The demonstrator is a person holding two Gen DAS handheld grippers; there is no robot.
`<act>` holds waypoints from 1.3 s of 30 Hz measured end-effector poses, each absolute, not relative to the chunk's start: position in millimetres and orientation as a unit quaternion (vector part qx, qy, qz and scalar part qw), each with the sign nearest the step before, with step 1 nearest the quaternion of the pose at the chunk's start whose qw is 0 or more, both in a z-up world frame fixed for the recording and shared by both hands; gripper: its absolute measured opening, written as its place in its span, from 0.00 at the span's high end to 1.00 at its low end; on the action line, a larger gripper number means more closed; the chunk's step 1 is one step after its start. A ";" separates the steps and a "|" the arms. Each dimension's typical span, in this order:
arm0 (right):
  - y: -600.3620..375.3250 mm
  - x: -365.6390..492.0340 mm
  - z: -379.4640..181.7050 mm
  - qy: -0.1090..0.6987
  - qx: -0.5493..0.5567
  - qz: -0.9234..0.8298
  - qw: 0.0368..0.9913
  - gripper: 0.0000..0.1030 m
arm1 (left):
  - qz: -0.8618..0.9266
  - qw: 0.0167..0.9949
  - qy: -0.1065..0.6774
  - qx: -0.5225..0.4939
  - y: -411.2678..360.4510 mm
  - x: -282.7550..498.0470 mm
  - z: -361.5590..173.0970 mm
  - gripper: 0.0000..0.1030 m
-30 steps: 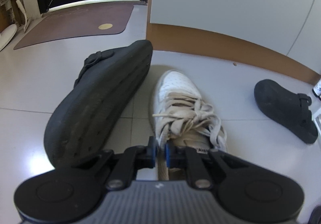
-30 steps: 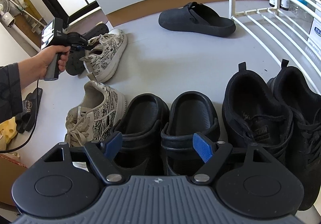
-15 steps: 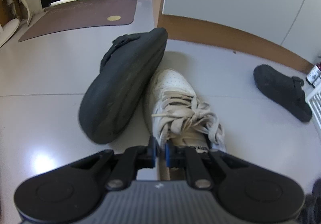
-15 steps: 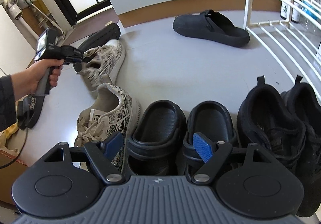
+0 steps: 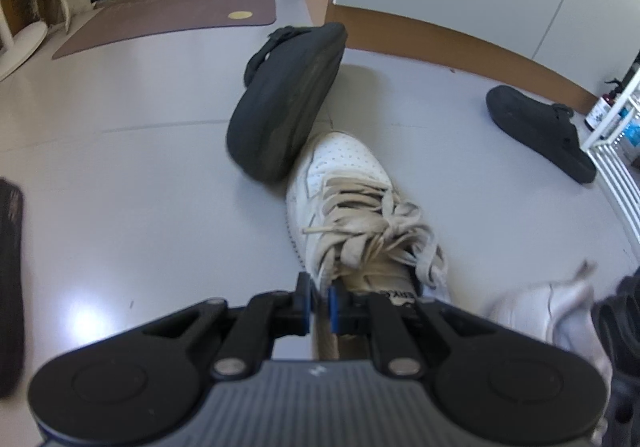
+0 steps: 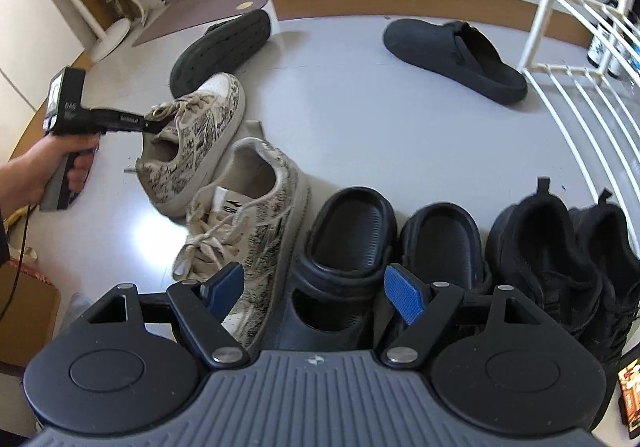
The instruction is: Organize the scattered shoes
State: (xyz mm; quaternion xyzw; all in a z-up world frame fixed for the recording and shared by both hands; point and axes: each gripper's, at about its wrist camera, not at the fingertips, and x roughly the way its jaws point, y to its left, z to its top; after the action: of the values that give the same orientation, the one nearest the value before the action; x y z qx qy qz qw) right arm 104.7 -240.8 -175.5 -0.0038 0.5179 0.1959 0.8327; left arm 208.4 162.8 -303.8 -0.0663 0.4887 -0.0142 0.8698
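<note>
My left gripper (image 5: 319,307) is shut on the collar of a white sneaker with black print (image 5: 340,183), toe pointing away. The right wrist view shows the same gripper (image 6: 150,123), held by a hand, gripping that sneaker (image 6: 200,135) just left of its mate (image 6: 248,215). The mate begins a row with two black slides (image 6: 344,243) and a pair of black sneakers (image 6: 548,247). My right gripper (image 6: 316,287) hangs open over the row, holding nothing. One black clog (image 5: 284,103) lies sole-up beyond the held sneaker. Another clog (image 5: 540,131) sits upright at the right.
A white wire rack (image 6: 580,87) stands on the right with bottles (image 6: 600,47) behind it. A brown doormat (image 5: 168,19) lies before the door at the back. A dark sandal (image 5: 8,279) lies at the far left. A fan stand (image 6: 108,43) is by the left wall.
The left gripper has drawn the printed sneaker back from the overturned clog toward the row and its mate. The right gripper stays open, with its view shifted slightly.
</note>
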 end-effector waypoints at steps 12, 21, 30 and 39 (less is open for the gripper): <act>-212.1 89.7 -136.0 0.495 -0.034 0.183 0.849 0.21 | -0.010 0.865 0.495 -0.085 184.4 151.6 -295.6 0.91; -200.6 74.7 -125.5 0.490 -0.038 0.185 0.851 0.21 | -0.025 0.860 0.501 -0.095 186.0 115.6 -290.3 0.91; -186.8 58.4 -120.3 0.485 -0.044 0.203 0.850 0.21 | -0.007 0.830 0.532 -0.169 193.0 97.4 -274.8 0.56; -178.7 55.4 -82.8 0.471 -0.038 0.227 0.852 0.21 | 0.008 0.844 0.510 -0.164 198.3 88.1 -210.1 0.40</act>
State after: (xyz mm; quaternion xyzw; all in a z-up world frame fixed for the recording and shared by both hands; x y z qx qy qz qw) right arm 55.4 -178.7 -82.8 -0.0380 0.4707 0.2272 0.8517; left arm 88.1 198.3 -210.1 -0.1642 0.5098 0.0084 0.8444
